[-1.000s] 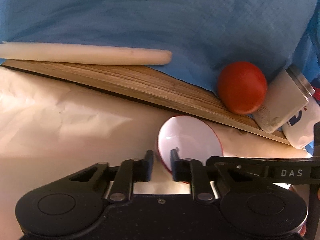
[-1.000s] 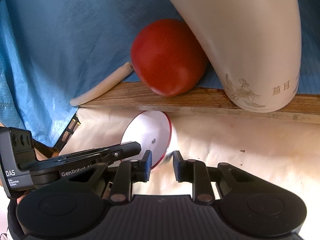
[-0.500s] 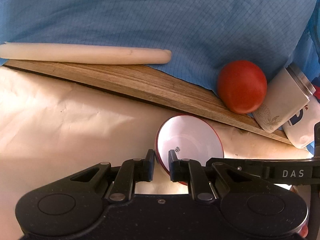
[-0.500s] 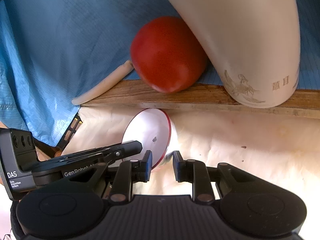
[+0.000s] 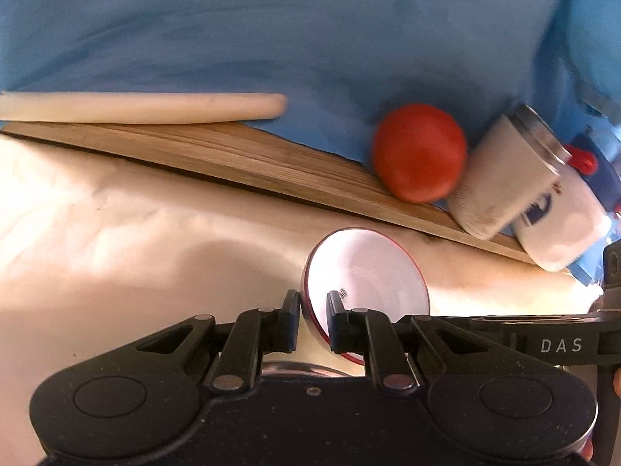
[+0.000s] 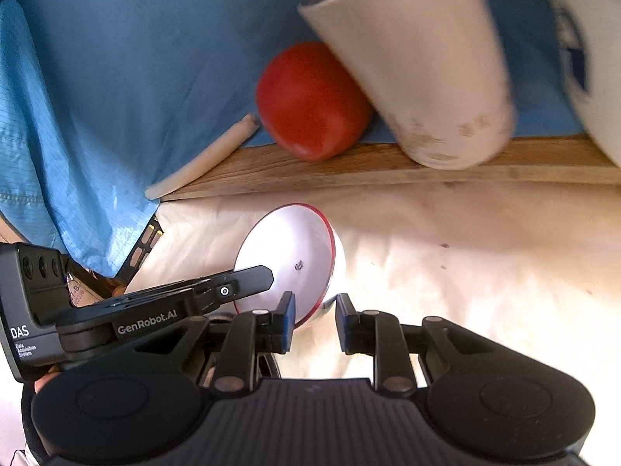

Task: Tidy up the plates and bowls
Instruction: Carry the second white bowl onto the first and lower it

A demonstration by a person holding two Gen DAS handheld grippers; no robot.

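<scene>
Pinching red-rimmed bowl (image 5: 366,277) rim by left gripper (image 5: 313,308), right gripper (image 6: 313,320) clamped on opposite rim; thin-edge slip risked, tomato (image 5: 419,151) and tumbler (image 5: 504,178) nearby

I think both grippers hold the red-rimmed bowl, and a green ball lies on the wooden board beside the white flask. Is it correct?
Nearly. The ball is red, not green, as both wrist views show. The rest stands: the left gripper and right gripper hold the bowl, and the ball lies on the board beside the flask.

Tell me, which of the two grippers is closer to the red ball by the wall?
The right gripper. In its view the red ball looms large, just past the wooden board. The left gripper sits farther off; its ball looks smaller, off to the side.
</scene>
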